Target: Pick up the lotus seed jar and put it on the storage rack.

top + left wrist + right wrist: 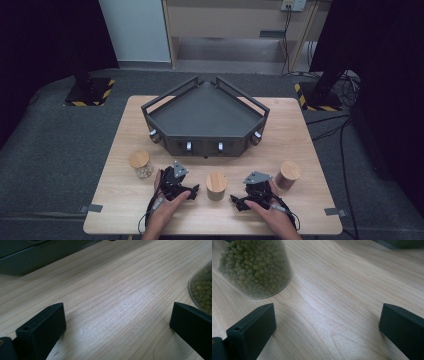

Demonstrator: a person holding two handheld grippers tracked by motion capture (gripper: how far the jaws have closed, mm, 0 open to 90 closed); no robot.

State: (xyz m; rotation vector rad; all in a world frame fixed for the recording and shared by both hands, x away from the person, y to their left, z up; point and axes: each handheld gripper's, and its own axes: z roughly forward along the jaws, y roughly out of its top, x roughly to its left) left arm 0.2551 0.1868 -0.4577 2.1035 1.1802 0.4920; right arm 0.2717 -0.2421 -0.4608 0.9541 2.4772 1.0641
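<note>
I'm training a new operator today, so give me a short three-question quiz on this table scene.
1. How many wood-lidded jars stand on the table?
2. True or false: the left claw is shut on a jar.
3. Which jar stands between the two claws? A) the green-bean jar B) the pale-filled jar C) the brown jar

Key
1. Three.
2. False: both it and the right claw stand open over bare wood.
3. A.
</note>
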